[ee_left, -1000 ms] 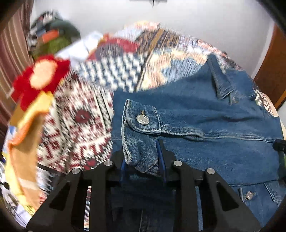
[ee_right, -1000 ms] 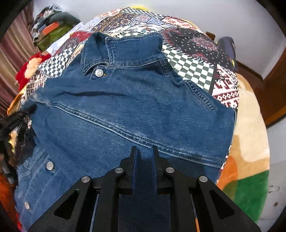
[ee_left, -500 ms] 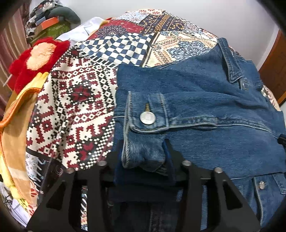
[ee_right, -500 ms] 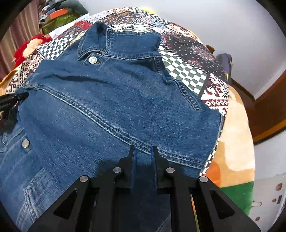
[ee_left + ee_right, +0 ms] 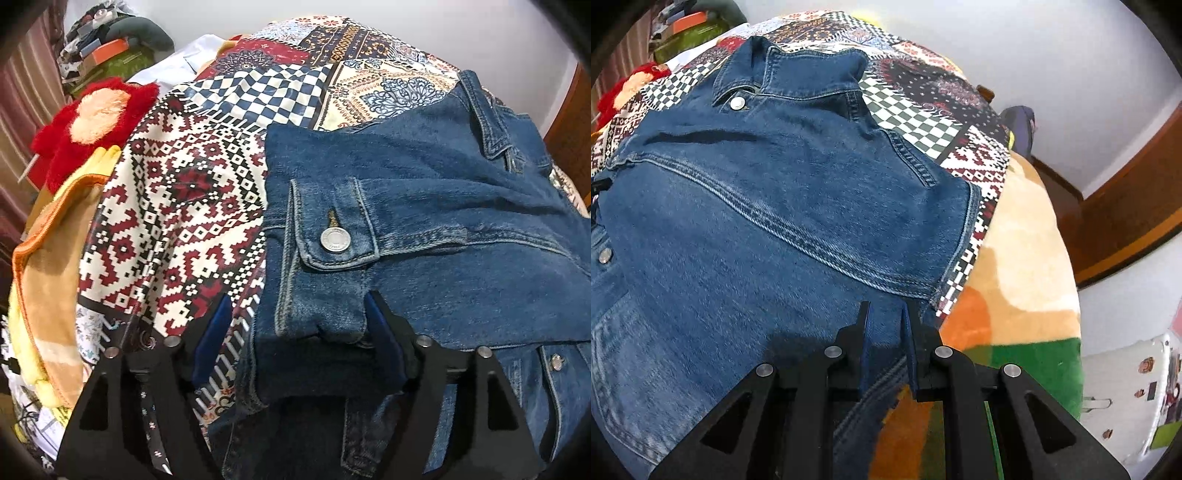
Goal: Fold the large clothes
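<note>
Patchwork bedspread (image 5: 192, 206) carries the denim jacket (image 5: 443, 229); its cuff (image 5: 325, 280) lies between the left hand-held gripper (image 5: 299, 325) as its jaws open, while the right hand-held gripper (image 5: 886, 325) pinches denim.

jacket (image 5: 443, 221): blue denim, silver buttons
quilt (image 5: 177, 221): red-white geometric, navy checks
plush toy (image 5: 92, 122): red, peach, upper left

patchwork bedspread (image 5: 177, 206) | red plush toy (image 5: 92, 125) left | orange-green blanket (image 5: 1015, 258) right | wooden door (image 5: 1126, 206)
</note>
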`<state>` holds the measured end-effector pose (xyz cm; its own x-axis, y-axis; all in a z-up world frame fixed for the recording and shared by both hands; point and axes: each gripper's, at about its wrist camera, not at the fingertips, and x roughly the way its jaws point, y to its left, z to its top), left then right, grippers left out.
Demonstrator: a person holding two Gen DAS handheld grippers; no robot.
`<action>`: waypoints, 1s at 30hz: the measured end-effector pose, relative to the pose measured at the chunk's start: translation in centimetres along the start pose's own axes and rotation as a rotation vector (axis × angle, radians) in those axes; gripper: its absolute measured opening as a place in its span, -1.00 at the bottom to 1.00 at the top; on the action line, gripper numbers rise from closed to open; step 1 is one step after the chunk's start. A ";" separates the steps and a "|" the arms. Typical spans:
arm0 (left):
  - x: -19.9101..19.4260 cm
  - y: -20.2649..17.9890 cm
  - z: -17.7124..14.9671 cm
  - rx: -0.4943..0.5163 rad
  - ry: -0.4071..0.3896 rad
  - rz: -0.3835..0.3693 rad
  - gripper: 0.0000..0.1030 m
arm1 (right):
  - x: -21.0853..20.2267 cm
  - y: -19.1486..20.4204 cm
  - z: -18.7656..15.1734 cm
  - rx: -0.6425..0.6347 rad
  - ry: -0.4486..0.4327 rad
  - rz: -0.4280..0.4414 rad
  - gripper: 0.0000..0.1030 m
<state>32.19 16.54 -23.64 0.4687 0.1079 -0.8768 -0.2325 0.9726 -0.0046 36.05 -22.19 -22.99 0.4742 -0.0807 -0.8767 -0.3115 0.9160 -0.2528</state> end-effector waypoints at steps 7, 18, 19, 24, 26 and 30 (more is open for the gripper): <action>-1.2 0.2 -0.7 0.023 0.013 -0.004 0.55 | -1.4 -0.8 -1.5 0.008 -0.017 -0.056 -0.35; -4.5 4.7 3.6 -0.083 -0.016 -0.055 0.59 | -2.2 -7.0 2.3 0.239 -0.042 0.119 0.18; -4.3 4.9 4.3 -0.094 -0.014 -0.081 0.60 | -1.9 -7.1 2.8 0.251 -0.044 0.146 0.18; -1.1 5.3 6.8 -0.112 0.062 -0.177 0.61 | 2.0 -7.3 5.8 0.319 0.006 0.242 0.18; 0.8 5.2 7.6 -0.118 0.105 -0.199 0.61 | 3.8 -7.7 6.3 0.355 0.036 0.258 0.18; 4.5 4.7 8.9 -0.116 0.171 -0.243 0.61 | 6.2 -8.3 6.9 0.379 0.061 0.300 0.18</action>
<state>40.79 23.38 -23.32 0.3744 -0.1709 -0.9114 -0.2316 0.9345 -0.2704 47.24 -27.54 -23.50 0.3563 0.1961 -0.9135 -0.0996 0.9801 0.1716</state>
